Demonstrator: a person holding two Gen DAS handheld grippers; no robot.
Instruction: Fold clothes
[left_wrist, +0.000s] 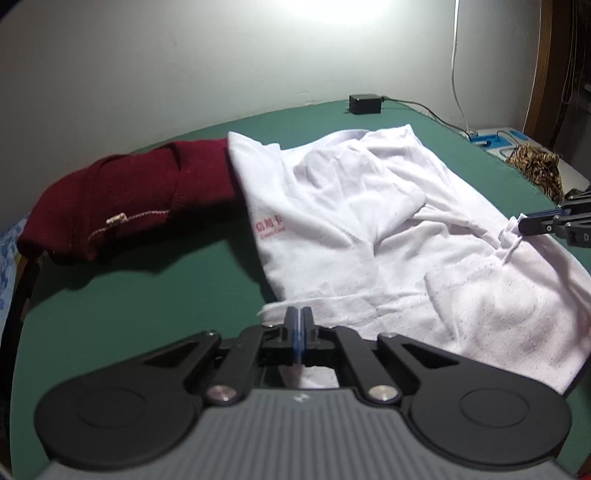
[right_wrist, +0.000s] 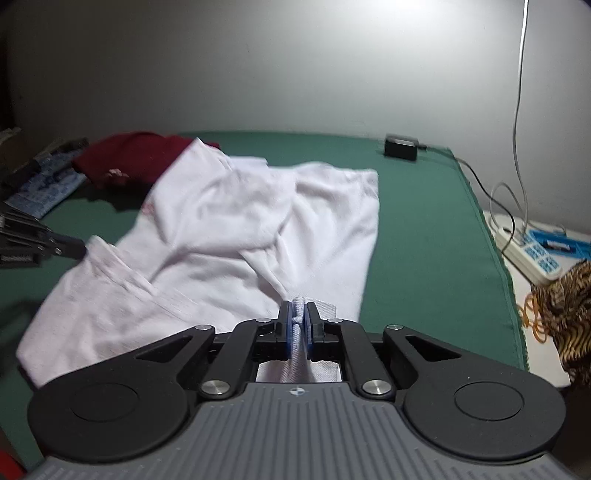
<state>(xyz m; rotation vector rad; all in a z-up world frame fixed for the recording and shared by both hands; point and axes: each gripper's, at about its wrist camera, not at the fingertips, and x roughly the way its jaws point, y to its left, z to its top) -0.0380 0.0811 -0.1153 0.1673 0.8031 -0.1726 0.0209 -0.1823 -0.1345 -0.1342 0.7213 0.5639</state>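
Note:
A white shirt (left_wrist: 369, 229) with a small red print lies crumpled on the green table (left_wrist: 147, 295). It also shows in the right wrist view (right_wrist: 229, 236). My left gripper (left_wrist: 299, 314) is shut on the shirt's near edge. In the right wrist view it comes in from the left (right_wrist: 79, 251), pinching that corner. My right gripper (right_wrist: 300, 314) is shut on a bunched white edge of the shirt. In the left wrist view it shows at the right (left_wrist: 522, 227), gripping the shirt's edge.
A dark red garment (left_wrist: 122, 199) lies folded at the table's far left, touching the shirt. A black adapter (left_wrist: 365, 104) with a cable sits at the back edge. A power strip (right_wrist: 528, 251) and striped cloth (right_wrist: 569, 295) lie beyond the right edge.

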